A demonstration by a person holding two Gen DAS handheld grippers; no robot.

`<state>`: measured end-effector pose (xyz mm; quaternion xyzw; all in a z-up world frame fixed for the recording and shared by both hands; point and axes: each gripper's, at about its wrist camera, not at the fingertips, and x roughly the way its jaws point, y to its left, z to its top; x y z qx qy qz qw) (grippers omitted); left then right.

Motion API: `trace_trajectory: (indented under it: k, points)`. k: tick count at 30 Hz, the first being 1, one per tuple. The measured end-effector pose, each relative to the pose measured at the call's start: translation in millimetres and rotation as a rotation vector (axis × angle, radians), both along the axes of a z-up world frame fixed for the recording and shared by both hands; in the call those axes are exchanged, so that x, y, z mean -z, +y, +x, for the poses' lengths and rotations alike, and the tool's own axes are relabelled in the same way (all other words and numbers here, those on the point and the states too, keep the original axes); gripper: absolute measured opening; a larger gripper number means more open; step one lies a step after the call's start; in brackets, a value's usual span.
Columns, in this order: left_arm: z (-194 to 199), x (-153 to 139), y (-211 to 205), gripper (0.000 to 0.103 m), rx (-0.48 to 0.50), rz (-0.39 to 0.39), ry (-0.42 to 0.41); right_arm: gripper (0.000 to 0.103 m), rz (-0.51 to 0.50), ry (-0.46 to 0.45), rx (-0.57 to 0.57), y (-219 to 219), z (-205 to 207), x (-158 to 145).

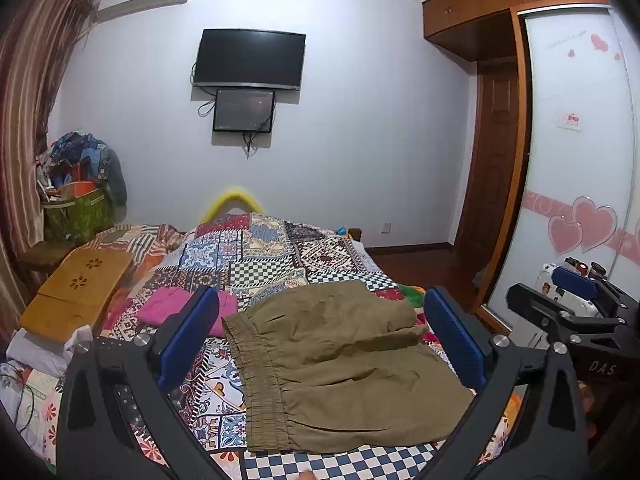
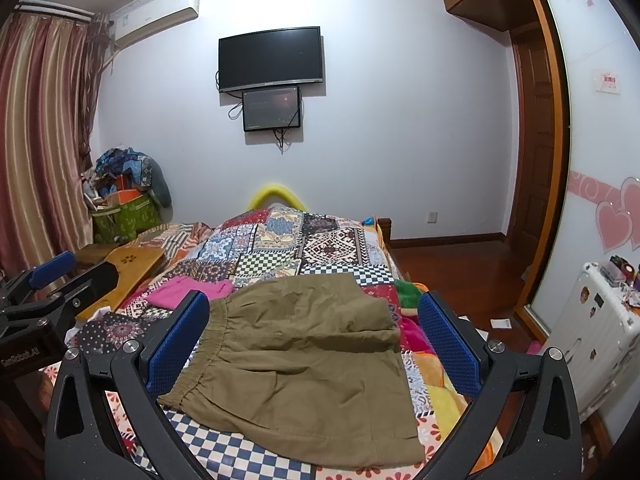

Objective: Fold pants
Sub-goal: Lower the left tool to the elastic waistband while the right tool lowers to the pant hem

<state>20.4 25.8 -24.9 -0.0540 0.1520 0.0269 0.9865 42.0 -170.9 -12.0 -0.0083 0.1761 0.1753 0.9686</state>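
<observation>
Olive-brown short pants (image 1: 336,364) (image 2: 304,364) lie flat on the patchwork bedspread (image 1: 256,252) (image 2: 280,240), elastic waistband to the left, legs to the right, with one leg lying over the other. My left gripper (image 1: 320,340) hovers above them, its blue-padded fingers wide open on either side with nothing held. My right gripper (image 2: 316,344) is also open above the pants, empty. In the left wrist view the right gripper (image 1: 576,296) shows at the right edge; in the right wrist view the left gripper (image 2: 52,280) shows at the left edge.
A pink garment (image 1: 176,308) (image 2: 188,290) lies left of the pants. A wooden lap tray (image 1: 76,292) (image 2: 120,276) sits at the bed's left. A white suitcase (image 2: 592,332) and sliding wardrobe (image 1: 576,140) stand right; a TV (image 1: 248,60) hangs ahead.
</observation>
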Motion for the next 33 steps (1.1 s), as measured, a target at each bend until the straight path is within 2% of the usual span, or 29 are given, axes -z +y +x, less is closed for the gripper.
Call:
trace_trajectory:
  k: [5, 16, 22, 29, 33]
  points:
    - [15, 14, 8, 0.103, -0.03, -0.009, 0.038, 0.103, -0.011, 0.024, 0.022, -9, 12, 13]
    - [82, 73, 49, 0.103, -0.1, 0.012, 0.213, 0.103, -0.032, 0.199, 0.083, -42, 75, 62]
    - [129, 112, 83, 0.103, -0.123, -0.008, 0.318, 0.103, -0.127, 0.246, 0.092, -43, 110, 82]
    - [186, 153, 122, 0.088, -0.167, -0.032, 0.469, 0.103, -0.209, 0.303, 0.075, -36, 156, 105]
    - [217, 175, 135, 0.078, -0.154, -0.055, 0.537, 0.103, -0.25, 0.325, 0.062, -30, 181, 116]
